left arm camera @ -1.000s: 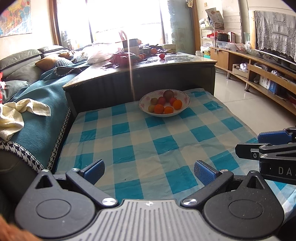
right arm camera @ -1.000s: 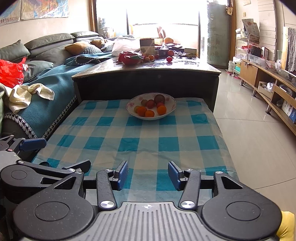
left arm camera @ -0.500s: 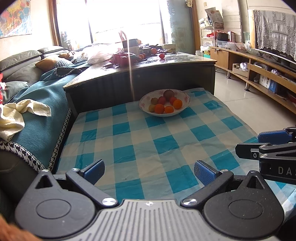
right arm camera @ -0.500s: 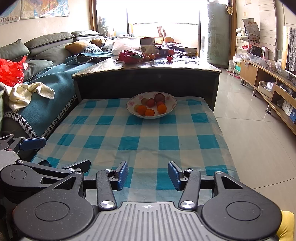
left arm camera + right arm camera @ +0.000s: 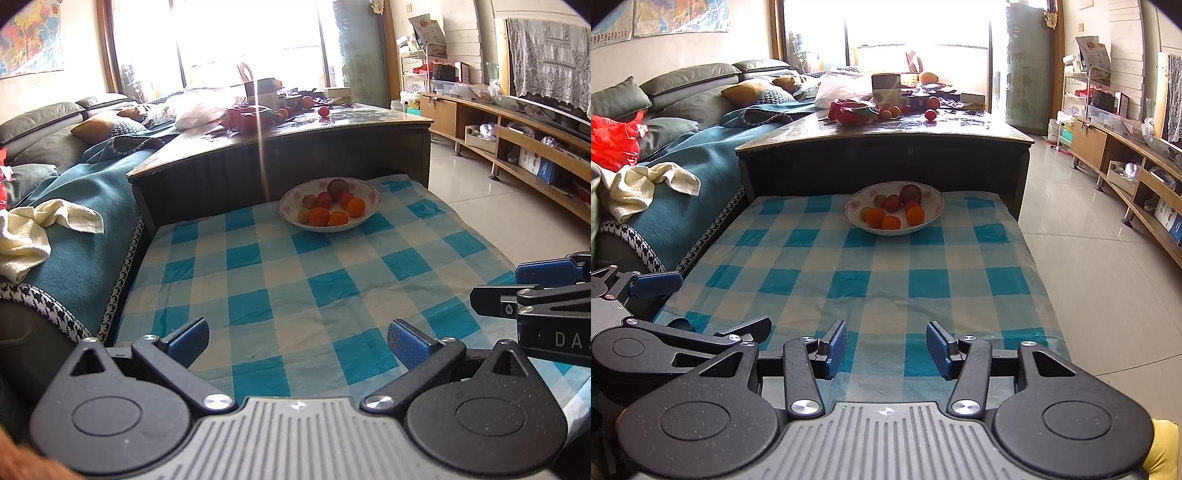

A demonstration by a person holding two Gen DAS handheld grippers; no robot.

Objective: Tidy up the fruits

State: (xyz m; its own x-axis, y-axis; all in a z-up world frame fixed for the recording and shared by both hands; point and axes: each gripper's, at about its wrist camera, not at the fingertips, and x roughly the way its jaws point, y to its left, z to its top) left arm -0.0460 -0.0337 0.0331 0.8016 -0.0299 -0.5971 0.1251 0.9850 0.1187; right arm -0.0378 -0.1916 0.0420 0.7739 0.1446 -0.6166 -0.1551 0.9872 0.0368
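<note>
— Where's the fruit?
— Piled in the flowered bowl (image 5: 936, 206) at the far end of the checked cloth (image 5: 871, 280) on the tabletop: oranges (image 5: 915, 215) in front, a brown fruit (image 5: 338, 187) behind.
— And the grippers?
— Well short of it, at the near edge. Left gripper (image 5: 297, 338) spread wide, empty; right gripper (image 5: 886, 345) parted less, empty too.

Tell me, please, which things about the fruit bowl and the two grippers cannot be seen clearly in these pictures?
- Fruits in the bowl: both views, far and small; the kinds and any fruit underneath stay unclear.
- Fruits on the dark table: both views, window glare blurs them.
- Right gripper: left wrist view, cut off by the right edge.
- Left gripper: right wrist view, partly behind the right gripper's body.
</note>
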